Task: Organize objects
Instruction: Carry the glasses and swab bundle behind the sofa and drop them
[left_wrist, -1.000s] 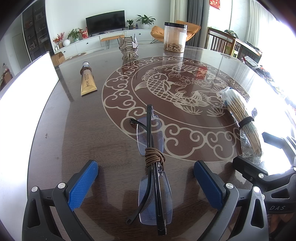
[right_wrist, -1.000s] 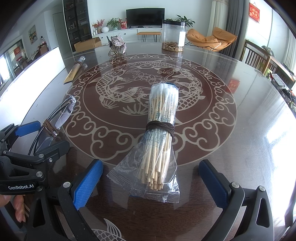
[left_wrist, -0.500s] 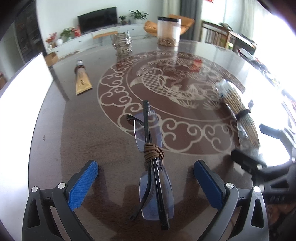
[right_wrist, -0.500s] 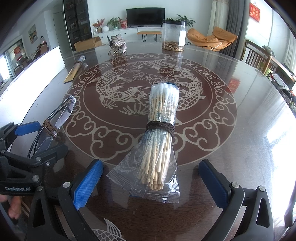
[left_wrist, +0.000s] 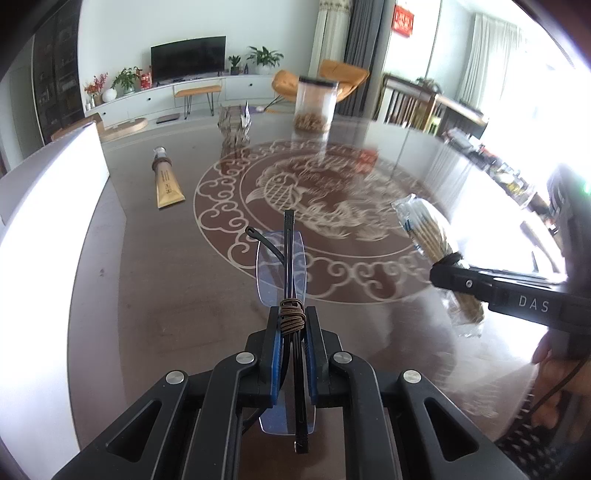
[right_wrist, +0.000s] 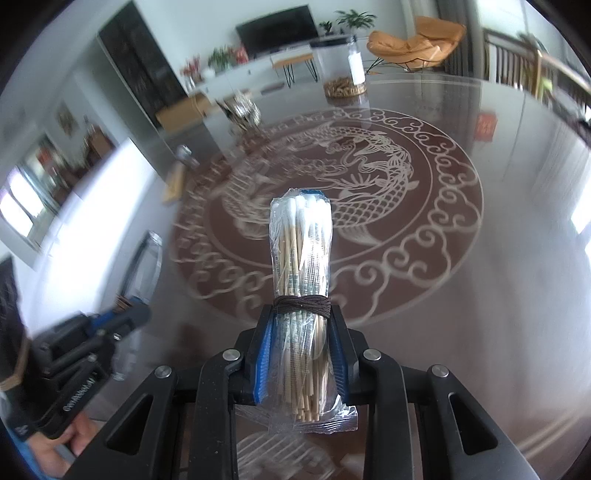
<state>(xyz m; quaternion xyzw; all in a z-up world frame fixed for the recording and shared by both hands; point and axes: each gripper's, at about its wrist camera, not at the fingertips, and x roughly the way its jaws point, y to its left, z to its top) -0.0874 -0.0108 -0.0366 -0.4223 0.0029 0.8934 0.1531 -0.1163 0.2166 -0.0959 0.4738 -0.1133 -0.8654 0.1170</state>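
Now that both jaws have just closed, left hand-held gripper (left_wrist: 291, 339) clamps folded glasses (left_wrist: 282, 266), right hand-held gripper (right_wrist: 301, 332) clamps cotton swab bundle (right_wrist: 301, 258); I judge both ready for sorting.

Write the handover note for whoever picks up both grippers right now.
Left gripper: jaws have just closed, shut on the folded glasses beside their cord wrap.
Right gripper: jaws have just closed, shut on the swab pack below its cord tie.
Gold tube, jar and metal ornament sit on the table, untouched.
Done: both items gripped.
Left: set both down wherever they belong, then the tube. No target spot is visible.
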